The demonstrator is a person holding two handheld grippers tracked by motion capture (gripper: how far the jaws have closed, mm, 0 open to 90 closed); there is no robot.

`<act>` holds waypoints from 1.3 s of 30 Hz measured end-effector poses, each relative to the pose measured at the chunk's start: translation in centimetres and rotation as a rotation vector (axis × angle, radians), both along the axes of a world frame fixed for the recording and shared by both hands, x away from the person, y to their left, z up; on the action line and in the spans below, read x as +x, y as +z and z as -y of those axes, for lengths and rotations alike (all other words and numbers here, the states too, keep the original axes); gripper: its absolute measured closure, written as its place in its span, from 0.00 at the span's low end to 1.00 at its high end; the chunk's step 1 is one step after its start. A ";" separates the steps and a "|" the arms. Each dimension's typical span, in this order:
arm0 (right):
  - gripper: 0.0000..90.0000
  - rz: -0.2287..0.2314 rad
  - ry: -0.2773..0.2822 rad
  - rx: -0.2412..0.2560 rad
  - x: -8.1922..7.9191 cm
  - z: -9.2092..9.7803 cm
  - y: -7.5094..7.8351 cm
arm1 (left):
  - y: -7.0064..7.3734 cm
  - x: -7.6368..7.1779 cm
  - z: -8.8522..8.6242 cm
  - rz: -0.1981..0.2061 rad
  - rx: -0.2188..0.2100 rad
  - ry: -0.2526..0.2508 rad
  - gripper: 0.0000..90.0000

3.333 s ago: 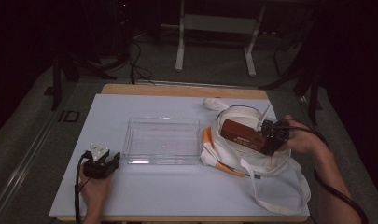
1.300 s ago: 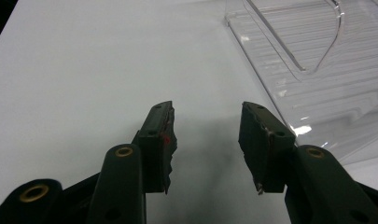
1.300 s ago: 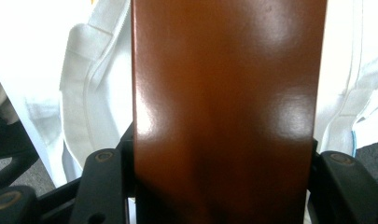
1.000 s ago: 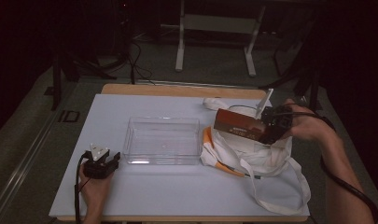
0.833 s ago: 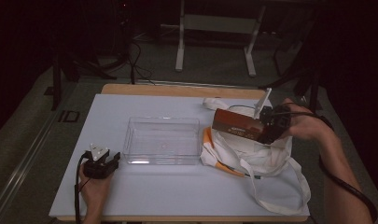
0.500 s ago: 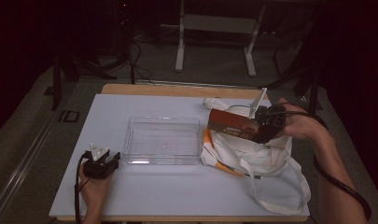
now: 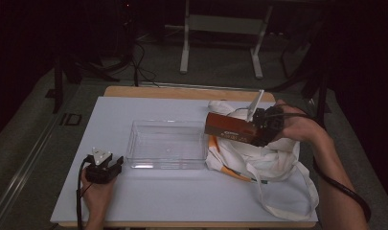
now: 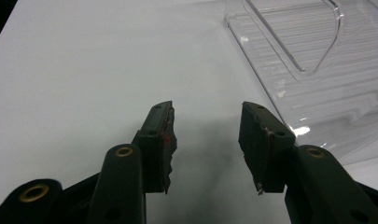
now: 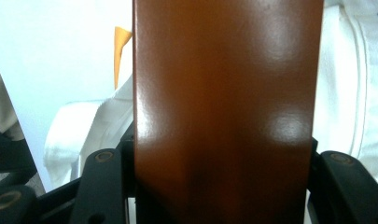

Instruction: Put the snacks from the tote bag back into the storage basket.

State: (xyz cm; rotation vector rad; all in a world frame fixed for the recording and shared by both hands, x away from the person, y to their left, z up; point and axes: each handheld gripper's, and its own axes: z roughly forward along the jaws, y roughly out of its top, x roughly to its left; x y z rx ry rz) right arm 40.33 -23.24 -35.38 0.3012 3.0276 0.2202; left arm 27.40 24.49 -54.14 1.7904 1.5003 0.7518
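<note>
High view, nearest edge first: the left tongs rest on the white counter at about 7 o'clock, held by the person's left hand, just off the near-left corner of the clear plastic tray. Left gripper view shows those tongs with jaws apart, nothing between them, the bare counter beneath and the tray's ribbed wall rising at 1 o'clock.

Farther back, the tray sits mid-counter. Just beside its right wall, at 3 o'clock, lies a white cloth bag with orange trim, its straps trailing toward 5 o'clock.

Above the bag's open mouth the right tongs hold a brown box clear of the cloth, the box pointing toward 9 o'clock with its far end over the tray's right wall. Right gripper view shows the jaws clamped on either side of the glossy brown box, white cloth behind. A pale strip stands up at 12 o'clock from the tongs, possibly a tag.
</note>
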 end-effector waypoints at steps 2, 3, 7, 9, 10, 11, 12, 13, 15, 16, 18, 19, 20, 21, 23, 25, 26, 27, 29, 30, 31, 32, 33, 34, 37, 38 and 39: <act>0.48 0.000 0.002 0.001 0.0 -0.1 0.0 | 0.0 0.0 0.0 0.000 0.001 0.000 0.62; 0.48 0.000 0.005 0.002 0.0 -0.2 0.0 | 0.0 0.0 0.0 0.000 0.001 0.000 0.62; 0.48 -0.003 0.015 0.005 0.1 -0.6 -0.1 | 0.0 0.0 0.0 -0.001 0.001 0.000 0.62; 0.48 -0.003 0.018 0.004 0.1 -0.8 -0.1 | 0.0 0.0 0.0 0.000 0.001 0.000 0.62; 0.48 -0.003 0.018 0.004 0.1 -0.8 -0.1 | 0.0 0.0 0.0 0.000 0.001 0.000 0.62; 0.48 -0.002 0.021 0.004 0.1 -0.9 -0.1 | 0.0 0.0 0.0 -0.001 0.001 0.000 0.62; 0.48 -0.004 0.019 0.008 0.1 -1.0 -0.1 | 0.0 0.0 0.0 0.000 0.001 0.000 0.62; 0.48 -0.004 0.019 0.008 0.1 -1.0 -0.1 | 0.0 0.0 0.0 0.000 0.001 0.000 0.62; 0.48 -0.004 0.024 0.006 0.1 -1.1 -0.1 | 0.0 0.0 0.0 -0.001 0.001 -0.001 0.62; 0.48 -0.003 0.029 0.007 0.1 -1.3 -0.1 | 0.0 0.0 0.0 0.000 0.001 0.000 0.62; 0.48 -0.004 0.026 0.009 0.1 -1.4 -0.1 | 0.0 0.0 0.0 0.000 0.001 -0.001 0.62; 0.48 -0.004 0.030 0.012 0.1 -1.5 -0.1 | 0.0 0.0 0.0 0.000 0.001 -0.001 0.62; 0.48 -0.003 0.033 0.011 0.1 -1.5 0.0 | 0.0 0.0 0.0 0.000 0.001 -0.001 0.62; 0.48 -0.003 0.031 0.012 0.1 -1.7 -0.1 | 0.0 0.0 0.0 0.000 0.000 -0.001 0.62; 0.48 -0.005 0.040 0.016 0.1 -1.9 -0.1 | 0.0 0.0 0.0 -0.001 0.000 -0.001 0.62; 0.48 -0.005 0.041 0.013 0.1 -2.1 -0.2 | 0.0 0.0 0.0 0.000 0.000 0.000 0.62; 0.48 -0.008 0.045 0.016 0.1 -2.4 -0.2 | 0.0 0.0 0.0 0.001 0.000 -0.001 0.62; 0.48 -0.008 0.045 0.016 0.1 -2.4 -0.2 | 0.0 0.0 0.0 0.001 0.000 -0.001 0.62; 0.48 -0.008 0.051 0.017 0.1 -2.7 -0.3 | 0.0 0.0 0.0 0.000 0.000 -0.001 0.62; 0.48 -0.008 0.051 0.017 0.1 -2.7 -0.3 | 0.0 0.0 0.0 0.000 -0.001 -0.001 0.62; 0.48 -0.006 0.055 0.018 0.2 -2.8 -0.3 | 0.0 0.0 0.0 0.001 -0.001 -0.002 0.62; 0.48 -0.006 0.055 0.018 0.2 -2.8 -0.3 | 0.0 0.0 0.0 0.001 -0.001 -0.002 0.62; 0.48 -0.008 0.053 0.016 0.2 -2.9 -0.3 | 0.0 0.0 0.0 0.000 -0.001 -0.002 0.62; 0.48 -0.009 0.058 0.016 0.1 -3.1 -0.4 | 0.0 0.0 0.0 0.001 -0.001 -0.002 0.62; 0.48 -0.011 0.062 0.020 0.1 -3.3 -0.4 | 0.0 0.0 0.0 0.001 -0.001 -0.002 0.62; 0.48 -0.011 0.062 0.020 0.1 -3.3 -0.4 | 0.0 0.0 0.0 0.001 0.000 -0.002 0.62; 0.48 -0.010 0.064 0.022 0.1 -3.4 -0.4 | 0.0 0.0 0.0 0.002 -0.001 -0.002 0.62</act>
